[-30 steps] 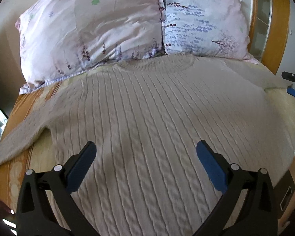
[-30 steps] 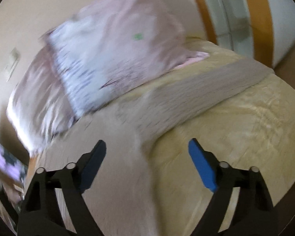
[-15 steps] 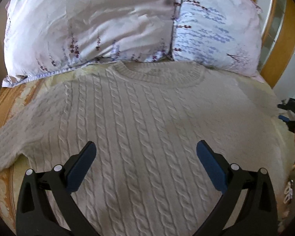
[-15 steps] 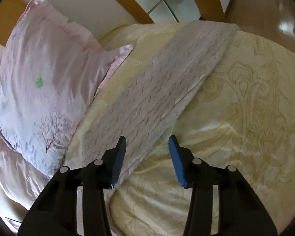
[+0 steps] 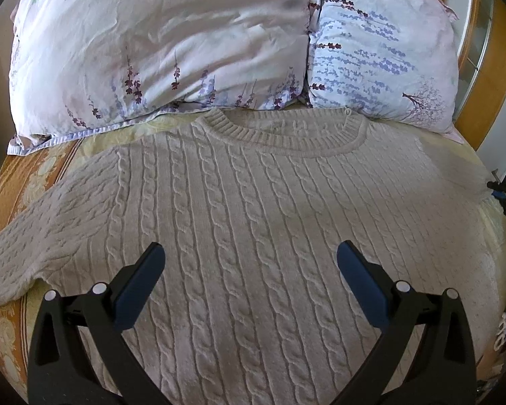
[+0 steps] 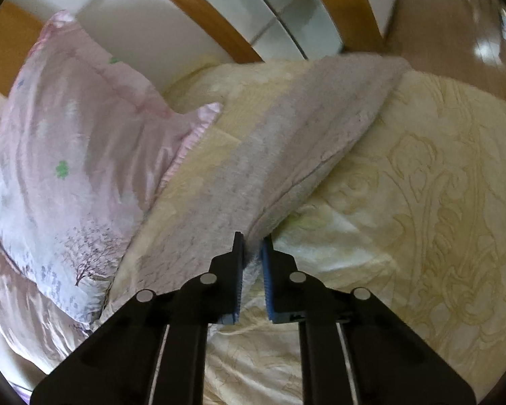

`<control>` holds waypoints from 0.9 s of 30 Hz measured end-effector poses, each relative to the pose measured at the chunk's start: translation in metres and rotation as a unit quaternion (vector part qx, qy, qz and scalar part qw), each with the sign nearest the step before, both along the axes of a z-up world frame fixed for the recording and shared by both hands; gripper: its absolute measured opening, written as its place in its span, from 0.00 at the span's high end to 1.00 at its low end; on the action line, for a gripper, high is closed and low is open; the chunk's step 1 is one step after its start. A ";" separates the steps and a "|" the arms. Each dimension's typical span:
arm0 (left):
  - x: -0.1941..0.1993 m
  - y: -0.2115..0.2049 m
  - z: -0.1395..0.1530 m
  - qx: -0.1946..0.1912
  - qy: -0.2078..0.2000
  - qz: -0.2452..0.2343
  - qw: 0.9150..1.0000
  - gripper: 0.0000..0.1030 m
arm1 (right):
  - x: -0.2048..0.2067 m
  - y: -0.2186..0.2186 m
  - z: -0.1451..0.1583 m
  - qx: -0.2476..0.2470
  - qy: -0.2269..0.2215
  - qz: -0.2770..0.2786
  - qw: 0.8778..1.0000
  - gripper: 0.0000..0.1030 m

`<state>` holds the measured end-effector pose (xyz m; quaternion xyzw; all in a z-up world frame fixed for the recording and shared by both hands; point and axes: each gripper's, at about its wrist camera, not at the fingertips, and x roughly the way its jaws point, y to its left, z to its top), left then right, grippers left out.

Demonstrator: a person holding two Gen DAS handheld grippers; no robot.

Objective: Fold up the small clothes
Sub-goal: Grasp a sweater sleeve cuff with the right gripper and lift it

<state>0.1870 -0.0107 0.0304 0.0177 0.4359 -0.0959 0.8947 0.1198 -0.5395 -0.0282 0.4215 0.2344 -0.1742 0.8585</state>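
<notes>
No brand, label or writing can be read on anything in either view.

In the left wrist view, the left gripper hangs over the lower body of the sweater with its blue fingers spread wide and released; the knit lies below the gap between them, and whether they touch it cannot be told. The sweater is a pale cable-knit spread flat on the bed. Its long axis runs away from the gripper, hem nearest and ribbed collar farthest, pointing at the pillows. One sleeve stretches out to the left edge of the view. Beyond the collar two floral pillows lie side by side, the pink pillow on the left and the lavender-print pillow on the right.

In the right wrist view, the right gripper has its fingers clenched on the edge of the other sleeve, with a fold of knit pinched between the pads. That sleeve runs diagonally away from the fingertips, up and to the right across the cream patterned bedspread, to its cuff at the bed's far edge. A pillow lies to the left, and the wooden headboard curves behind it.
</notes>
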 end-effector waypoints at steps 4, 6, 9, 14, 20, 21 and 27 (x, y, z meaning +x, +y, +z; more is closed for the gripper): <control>0.002 0.003 0.000 -0.009 0.002 0.006 1.000 0.02 | -0.002 0.018 0.028 -0.053 -0.037 0.020 0.998 0.90; 0.004 0.006 0.000 -0.019 0.007 0.011 1.000 0.02 | -0.003 0.034 0.045 -0.076 -0.062 0.043 0.994 0.90; 0.005 0.013 0.001 -0.048 0.007 0.009 0.999 0.02 | -0.003 0.070 0.070 -0.111 -0.100 0.094 0.984 0.90; -0.001 0.023 0.008 -0.125 -0.018 0.005 0.992 0.02 | 0.009 0.156 0.085 -0.134 -0.136 0.224 0.956 0.90; -0.004 0.017 0.014 -0.102 -0.035 0.001 0.994 0.02 | 0.036 0.237 0.027 -0.116 -0.052 0.342 0.931 0.90; -0.005 0.016 0.015 -0.099 -0.038 0.000 0.994 0.02 | 0.040 0.243 0.016 -0.113 -0.038 0.347 0.930 0.90; -0.003 0.016 0.017 -0.093 -0.036 -0.010 0.995 0.02 | 0.028 0.218 0.007 -0.029 -0.062 0.316 0.946 0.56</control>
